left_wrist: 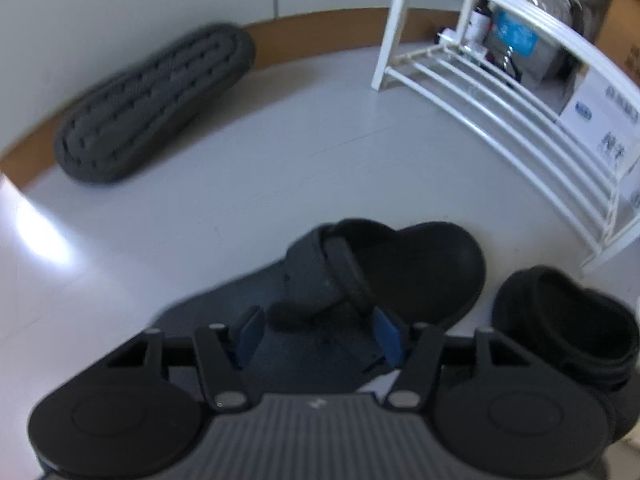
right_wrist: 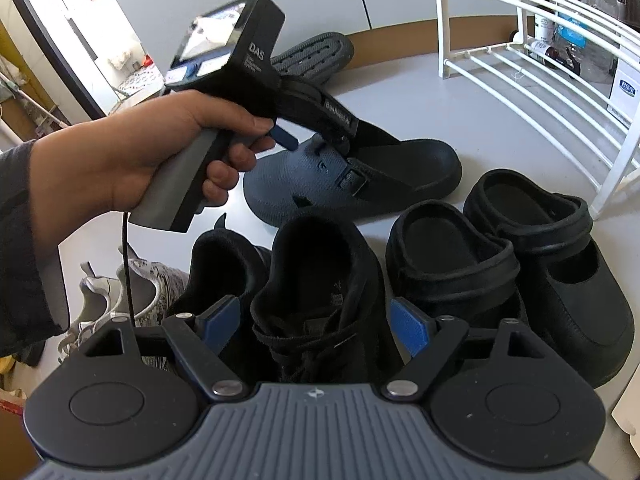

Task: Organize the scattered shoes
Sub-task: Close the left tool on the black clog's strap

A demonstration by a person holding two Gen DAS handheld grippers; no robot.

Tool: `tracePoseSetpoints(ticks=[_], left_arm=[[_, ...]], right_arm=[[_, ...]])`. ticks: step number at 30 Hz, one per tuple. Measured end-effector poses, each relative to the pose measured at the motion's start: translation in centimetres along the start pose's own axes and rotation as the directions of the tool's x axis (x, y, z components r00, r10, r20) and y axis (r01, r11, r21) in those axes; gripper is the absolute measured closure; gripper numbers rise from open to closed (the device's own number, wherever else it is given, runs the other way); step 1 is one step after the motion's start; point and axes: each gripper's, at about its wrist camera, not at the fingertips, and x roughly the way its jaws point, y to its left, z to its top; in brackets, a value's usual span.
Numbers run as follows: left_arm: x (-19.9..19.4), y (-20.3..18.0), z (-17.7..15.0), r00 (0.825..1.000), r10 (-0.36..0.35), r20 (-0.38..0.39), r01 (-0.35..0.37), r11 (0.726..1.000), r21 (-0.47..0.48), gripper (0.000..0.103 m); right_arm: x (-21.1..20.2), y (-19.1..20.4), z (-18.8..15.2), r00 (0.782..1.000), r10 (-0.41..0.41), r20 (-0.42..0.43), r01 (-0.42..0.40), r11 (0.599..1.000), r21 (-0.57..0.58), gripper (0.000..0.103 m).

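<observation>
one white sneaker (right_wrist: 100,300) half hidden

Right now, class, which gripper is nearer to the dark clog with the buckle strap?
Left. The left gripper straddles the buckle clog, its blue pads either side of the strap. The right gripper hangs over a black lace-up sneaker, nearer the camera than the clog.

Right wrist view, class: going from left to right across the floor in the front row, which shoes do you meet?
Grey-white sneaker → black lace-up shoe → black clog → second black clog.
</observation>
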Motion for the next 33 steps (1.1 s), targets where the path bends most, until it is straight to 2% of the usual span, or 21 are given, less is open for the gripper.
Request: tracePoseSetpoints(ticks=[6, 10, 18, 33], left_arm=[[-0.2, 1.3, -0.4, 0.999, -0.034, -0.003, 0.034, 0.999, -0.031, 0.044], [-0.6, 1.7, -0.5, 1.000, -0.030, 0.003, 0.030, 0.999, -0.041, 0.049], [-0.6, 3.7, -1.1, 0.999, -0.032, 0.005, 0.032, 0.994, -0.100, 0.049], [-1.5, 8.4, -2.2, 1.000, 0.014, -0.001, -0.014, 0.986, -0.167, 0.049]], right_arm=[[0.2, 0.0, -0.2, 1.000, -0.006, -0.006, 0.006, 1.000, -0.005, 0.017], [0.2, 0.1, -0.3, 1.000, -0.006, -0.008, 0.006, 1.000, -0.014, 0.017], [0.5, 0.4, -0.5, 1.000, -0.005, -0.017, 0.004, 1.000, -0.028, 0.017], [0.7, 1.1, -0.6, 1.000, 0.002, -0.019, -0.002, 0.999, -0.045, 0.017]])
